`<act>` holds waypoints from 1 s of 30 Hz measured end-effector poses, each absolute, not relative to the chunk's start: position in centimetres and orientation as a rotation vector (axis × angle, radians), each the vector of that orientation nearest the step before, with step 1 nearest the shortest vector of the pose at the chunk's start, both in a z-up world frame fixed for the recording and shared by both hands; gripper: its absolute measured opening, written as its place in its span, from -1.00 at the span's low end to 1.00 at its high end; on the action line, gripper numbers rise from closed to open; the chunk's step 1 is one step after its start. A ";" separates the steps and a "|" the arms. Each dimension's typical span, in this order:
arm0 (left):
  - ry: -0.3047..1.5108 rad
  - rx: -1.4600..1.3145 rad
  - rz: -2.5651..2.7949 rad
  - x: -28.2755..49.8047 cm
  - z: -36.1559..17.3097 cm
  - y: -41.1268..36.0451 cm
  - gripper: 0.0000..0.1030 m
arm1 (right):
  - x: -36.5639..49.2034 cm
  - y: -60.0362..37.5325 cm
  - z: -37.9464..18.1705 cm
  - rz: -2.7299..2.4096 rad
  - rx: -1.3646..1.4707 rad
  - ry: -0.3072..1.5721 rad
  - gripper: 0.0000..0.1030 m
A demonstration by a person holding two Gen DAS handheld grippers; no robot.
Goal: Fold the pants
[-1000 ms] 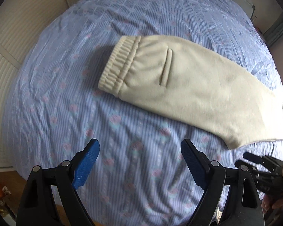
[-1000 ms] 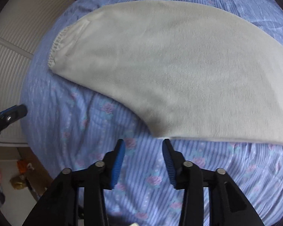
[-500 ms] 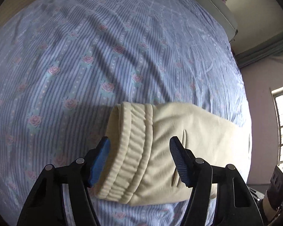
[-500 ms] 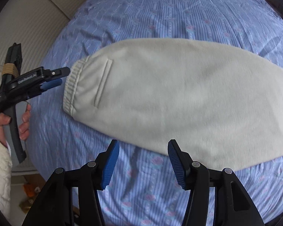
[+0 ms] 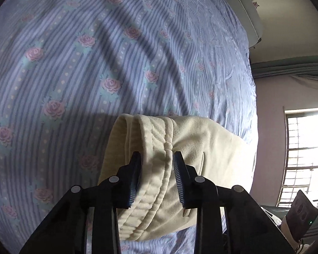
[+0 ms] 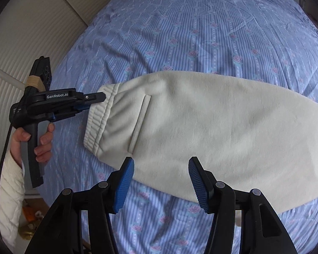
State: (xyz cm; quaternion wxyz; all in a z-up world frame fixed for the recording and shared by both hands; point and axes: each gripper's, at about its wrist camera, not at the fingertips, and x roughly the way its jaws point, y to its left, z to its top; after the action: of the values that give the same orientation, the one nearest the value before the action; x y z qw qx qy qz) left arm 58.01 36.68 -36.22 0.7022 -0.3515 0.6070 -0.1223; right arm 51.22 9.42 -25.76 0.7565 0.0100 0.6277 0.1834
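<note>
While the cream pants [image 6: 212, 131] lie flat on the bed [image 6: 201, 31], they are folded along their length, with the stretchy waistband [image 6: 99, 116] at one end and a slit pocket [image 6: 140, 124] just past it. The bed has a blue striped sheet with small pink roses.

The left gripper [image 5: 156, 177] is at the waistband end of the pants. Its fingers [image 5: 134, 177] are closing, and the bunched waistband sits between them. The blue pads are right against the cloth on both sides, but I cannot tell if they are pinching it yet. A hand [image 6: 36, 139] in a white sleeve [image 6: 6, 192] holds this gripper's handle, off to the waistband side of the pants.

The right gripper [image 6: 161, 182] hangs above the near edge of the pants, past the pocket. Its fingers [image 6: 125, 182] are partly apart and hold nothing.

A bright window [image 5: 305, 156] shows beyond the far side of the pants.
</note>
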 end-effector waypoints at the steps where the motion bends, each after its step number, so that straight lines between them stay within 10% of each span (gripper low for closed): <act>1: 1.360 -0.787 -0.268 58.3 -36.7 36.4 -0.30 | 51.2 9.7 -25.9 0.403 0.020 1.375 0.07; 6: 1.318 -0.774 -0.193 58.5 -35.7 36.1 -0.77 | 51.1 10.7 -25.9 0.425 -0.015 1.371 0.07; 11: 1.291 -0.681 -0.079 58.2 -35.2 36.7 -0.82 | 51.0 10.0 -24.9 0.424 -0.009 1.334 0.07; 18: 1.194 -0.365 0.075 57.8 -28.2 35.6 0.07 | 51.2 7.4 -23.5 0.335 0.012 1.289 0.07; 30: 0.885 0.105 -0.319 53.6 -8.1 19.8 0.61 | 44.6 -6.4 -13.8 0.202 0.192 1.043 0.07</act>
State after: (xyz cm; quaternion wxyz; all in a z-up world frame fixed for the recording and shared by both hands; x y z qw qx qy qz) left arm 53.59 19.83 -8.08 0.8901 0.0503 0.4261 -0.1536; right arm 44.62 -6.42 -13.82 0.8577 0.0915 0.4967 0.0961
